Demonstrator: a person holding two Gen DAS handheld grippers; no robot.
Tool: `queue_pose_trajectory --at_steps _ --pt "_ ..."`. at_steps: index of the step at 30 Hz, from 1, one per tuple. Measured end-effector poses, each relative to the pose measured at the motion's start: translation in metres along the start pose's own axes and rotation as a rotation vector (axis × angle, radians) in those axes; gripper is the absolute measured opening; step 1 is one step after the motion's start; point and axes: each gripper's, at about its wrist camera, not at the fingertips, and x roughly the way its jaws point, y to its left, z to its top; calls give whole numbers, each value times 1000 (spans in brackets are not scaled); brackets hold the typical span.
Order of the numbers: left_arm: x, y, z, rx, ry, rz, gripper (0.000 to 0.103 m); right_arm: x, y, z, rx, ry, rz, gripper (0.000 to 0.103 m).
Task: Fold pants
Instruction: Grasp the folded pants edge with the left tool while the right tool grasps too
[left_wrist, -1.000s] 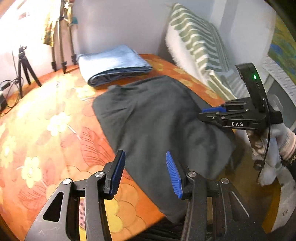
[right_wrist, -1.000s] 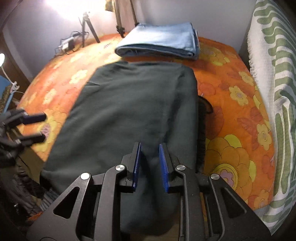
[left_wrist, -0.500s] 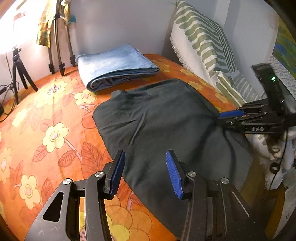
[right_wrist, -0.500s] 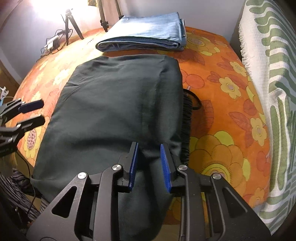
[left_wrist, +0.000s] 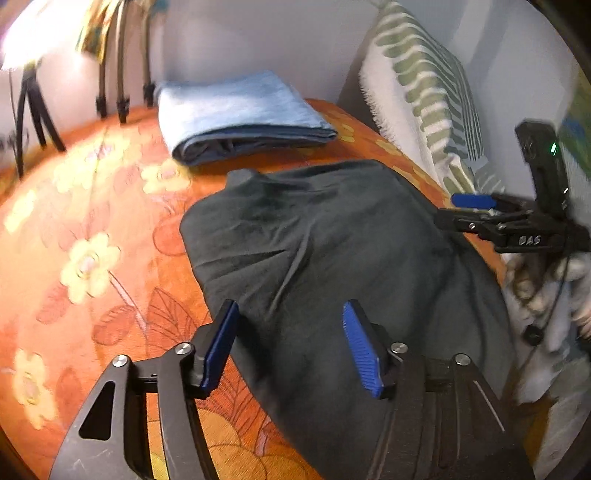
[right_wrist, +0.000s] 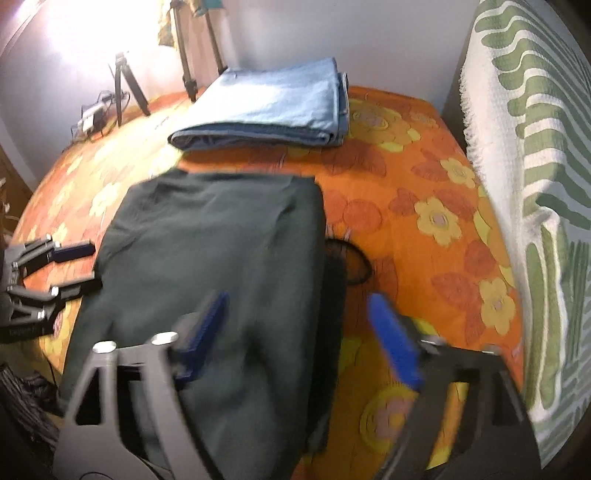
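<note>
Currently both tools, left tool and right tool, are hovering spread, holding nothing, over dark pants lying on the floral bed. Risk: pinching one layer only, dragging fold askew.

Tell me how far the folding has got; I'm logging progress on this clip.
Done: light blue pants lie folded at the back of the orange floral cover. In hand: dark pants lie lengthwise, near end hanging over the edge, with both the left gripper and right gripper open over them, gripping nothing. Left: crosswise folds of the dark pair.
</note>
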Motion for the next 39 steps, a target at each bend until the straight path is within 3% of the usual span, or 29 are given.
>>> queue_pose_trajectory --at_steps 2,9,16,22,24,29,31,32,35,39 --pt "6 13 5 -72 18 -25 60 16 -10 8 20 44 40 93" --pt "14 25 12 -135 23 -36 65 51 -42 20 136 112 158 93" --pt "18 56 13 -288 17 -20 70 64 -41 22 113 140 262 93" --pt "23 52 15 -247 -5 -11 70 75 -35 21 91 163 355 84" --pt "26 51 16 -249 -17 -26 71 76 -35 21 89 156 370 84" --pt "31 52 21 -256 -22 -78 70 75 -36 18 107 126 411 73" --pt "31 51 24 -260 -31 -78 65 76 -34 18 110 117 425 68" --pt "33 51 25 -266 -24 -88 48 77 -34 18 115 113 433 67" --pt "40 52 25 -289 -4 -107 16 76 -23 16 103 98 432 62" --pt "37 48 24 -273 -24 -88 13 71 -8 15 84 81 401 59"
